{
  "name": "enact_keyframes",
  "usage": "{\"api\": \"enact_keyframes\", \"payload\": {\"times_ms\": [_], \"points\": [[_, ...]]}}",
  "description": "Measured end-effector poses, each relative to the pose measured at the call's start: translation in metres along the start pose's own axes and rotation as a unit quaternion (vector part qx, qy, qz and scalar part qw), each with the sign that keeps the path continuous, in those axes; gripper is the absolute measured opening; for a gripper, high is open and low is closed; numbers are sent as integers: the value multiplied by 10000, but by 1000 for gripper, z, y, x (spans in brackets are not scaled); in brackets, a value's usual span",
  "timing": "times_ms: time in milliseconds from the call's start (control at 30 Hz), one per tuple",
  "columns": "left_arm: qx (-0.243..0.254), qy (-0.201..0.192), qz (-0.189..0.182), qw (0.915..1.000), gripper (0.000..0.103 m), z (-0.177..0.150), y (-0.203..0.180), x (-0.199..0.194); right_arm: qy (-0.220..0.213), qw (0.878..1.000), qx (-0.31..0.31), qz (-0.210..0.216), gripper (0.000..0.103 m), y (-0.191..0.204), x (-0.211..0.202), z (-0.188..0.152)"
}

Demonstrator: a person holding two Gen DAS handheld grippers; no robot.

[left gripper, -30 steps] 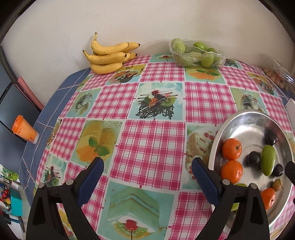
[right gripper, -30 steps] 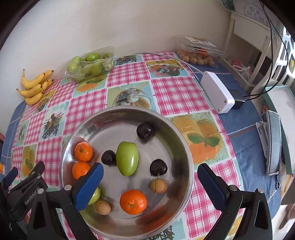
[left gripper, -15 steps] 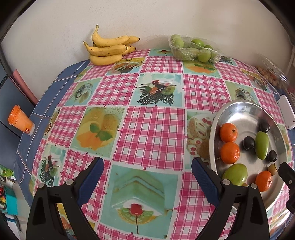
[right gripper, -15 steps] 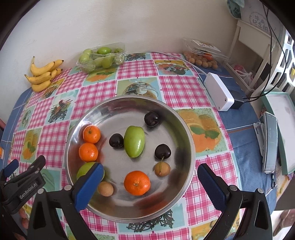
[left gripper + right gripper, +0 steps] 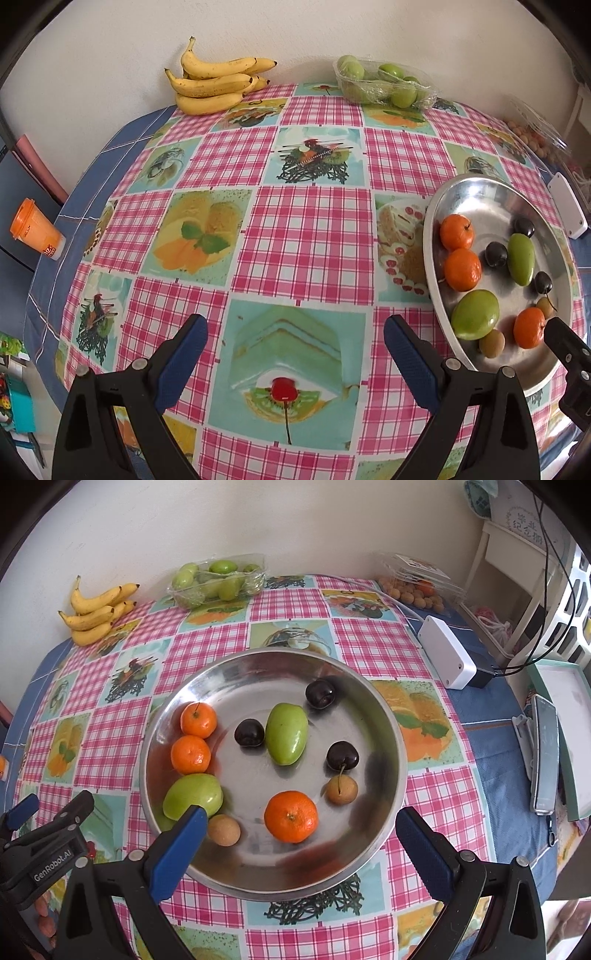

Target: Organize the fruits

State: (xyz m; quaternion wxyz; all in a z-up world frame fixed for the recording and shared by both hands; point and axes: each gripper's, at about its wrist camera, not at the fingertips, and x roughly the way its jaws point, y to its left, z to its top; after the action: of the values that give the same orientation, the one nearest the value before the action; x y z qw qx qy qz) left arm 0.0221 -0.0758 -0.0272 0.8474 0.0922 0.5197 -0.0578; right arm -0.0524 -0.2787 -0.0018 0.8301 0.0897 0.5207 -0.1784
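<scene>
Right wrist view: right gripper [image 5: 297, 840] jaws wide apart, empty, hovering over the near edge of the steel bowl [image 5: 369, 856]. Bowl holds three oranges [image 5: 291, 815], three dark cherries [image 5: 249, 732], two green fruits [image 5: 287, 733], two small brown fruits [image 5: 224, 829]. Left finger pad sits just in front of the near-left green fruit [image 5: 192, 800], contact not clear.

Left wrist view: left gripper [image 5: 293, 352] also wide apart, empty, over bare checked tablecloth [image 5: 303, 240], bowl [image 5: 476, 192] to its right. Bananas [image 5: 214, 86] far left against the wall, wrapped tray of green fruit [image 5: 384, 86] far right of them. Orange cup [image 5: 35, 234] off the table's left edge. White box [image 5: 448, 657] right of the bowl.
</scene>
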Motion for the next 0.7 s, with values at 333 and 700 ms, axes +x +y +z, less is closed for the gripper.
{"api": "enact_keyframes", "payload": {"times_ms": [333, 700], "points": [[45, 102, -28, 9999, 96, -9, 5, 0, 21, 10000, -14, -45, 103, 3, -3, -15], [148, 169, -29, 9997, 96, -20, 10, 0, 87, 9999, -7, -56, 103, 5, -2, -28]]}}
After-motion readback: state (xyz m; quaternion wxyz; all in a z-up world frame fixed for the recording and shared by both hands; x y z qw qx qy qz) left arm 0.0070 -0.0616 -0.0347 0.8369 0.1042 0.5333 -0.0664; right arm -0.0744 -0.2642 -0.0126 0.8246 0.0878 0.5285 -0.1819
